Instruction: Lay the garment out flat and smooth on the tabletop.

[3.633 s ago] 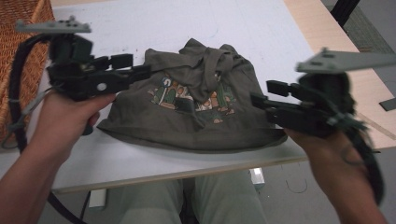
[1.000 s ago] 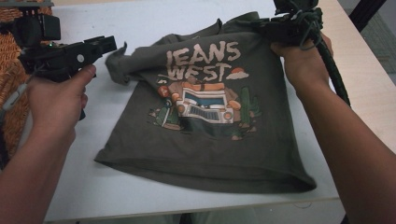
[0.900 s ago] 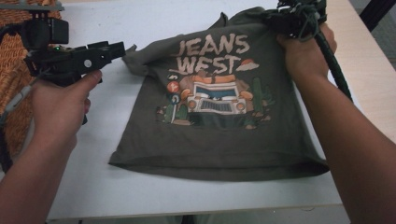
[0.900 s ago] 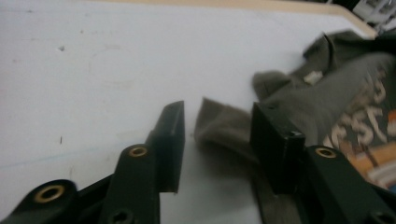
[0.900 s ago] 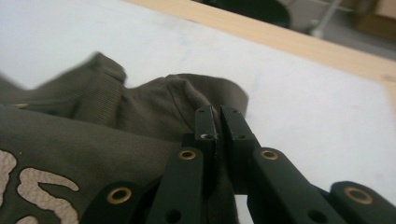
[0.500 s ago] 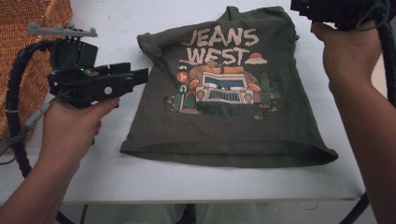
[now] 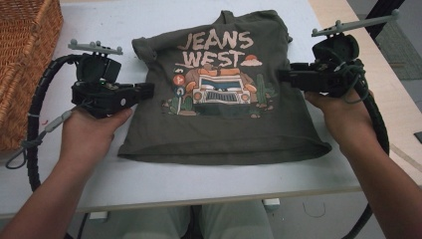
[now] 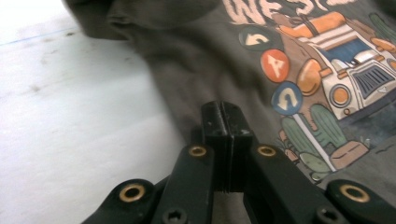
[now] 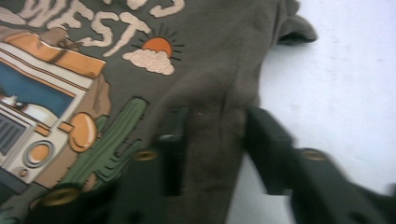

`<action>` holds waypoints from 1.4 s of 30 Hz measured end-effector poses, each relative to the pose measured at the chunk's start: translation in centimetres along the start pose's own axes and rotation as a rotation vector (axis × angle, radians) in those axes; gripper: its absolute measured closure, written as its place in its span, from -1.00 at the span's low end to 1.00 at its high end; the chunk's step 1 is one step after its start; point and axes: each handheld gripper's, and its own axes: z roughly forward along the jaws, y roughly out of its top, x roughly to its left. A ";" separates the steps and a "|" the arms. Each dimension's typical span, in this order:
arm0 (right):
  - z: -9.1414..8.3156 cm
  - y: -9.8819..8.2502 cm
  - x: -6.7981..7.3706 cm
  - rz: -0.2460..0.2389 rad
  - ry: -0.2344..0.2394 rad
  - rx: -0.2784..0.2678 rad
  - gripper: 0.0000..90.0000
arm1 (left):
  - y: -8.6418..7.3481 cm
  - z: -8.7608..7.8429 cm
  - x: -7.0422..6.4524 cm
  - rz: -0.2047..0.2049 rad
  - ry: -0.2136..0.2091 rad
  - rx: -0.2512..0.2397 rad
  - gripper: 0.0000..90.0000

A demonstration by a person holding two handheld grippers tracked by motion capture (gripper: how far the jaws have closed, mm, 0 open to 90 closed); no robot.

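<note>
An olive-green T-shirt (image 7: pixel 224 119) lies spread flat, print side up, on the white counter (image 7: pixel 209 174); its collar points away from the person and its hem lies near the counter's near edge. The print reads "JEANS WEST" above a truck among cacti and road signs (the lettering is peach, the truck orange and white). The left tongs (image 7: pixel 147 90) sit at the shirt's left side edge, below the bunched left sleeve (image 7: pixel 142 47); in the left gripper view their jaws have just closed and now stand pressed together (image 8: pixel 225 135), tips over the cloth near its edge, with no fold visibly caught between them. The right tongs (image 7: pixel 284 75) point in at the shirt's right side edge; in the right gripper view (image 9: pixel 212 149) the picture is blurred, the jaws have just been closing, a gap remains between them, and a raised ridge of the shirt's edge lies in that gap; whether the pads press on it I cannot tell. A wicker basket (image 7: pixel 25 55) stands at the far left of the counter, well apart from the shirt.
</note>
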 end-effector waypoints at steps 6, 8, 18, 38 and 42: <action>1.0 1.1 0.2 -0.026 0.043 -0.024 0.98 | -1.3 -2.6 2.0 -0.059 0.104 -0.106 1.00; 2.4 2.3 1.1 -0.050 0.031 -0.067 0.98 | -1.0 -3.1 3.1 -0.075 0.158 -0.128 1.00; 2.6 3.3 3.4 -0.085 0.008 -0.068 0.32 | -2.2 -4.1 2.9 -0.100 0.136 -0.106 0.42; -6.7 -6.2 6.8 -0.016 0.087 -0.002 0.96 | -8.4 -8.6 1.2 -0.158 -0.089 -0.013 1.00; -8.4 -7.1 7.4 -0.023 0.094 -0.027 0.96 | -10.5 -10.6 1.0 -0.185 -0.130 -0.046 1.00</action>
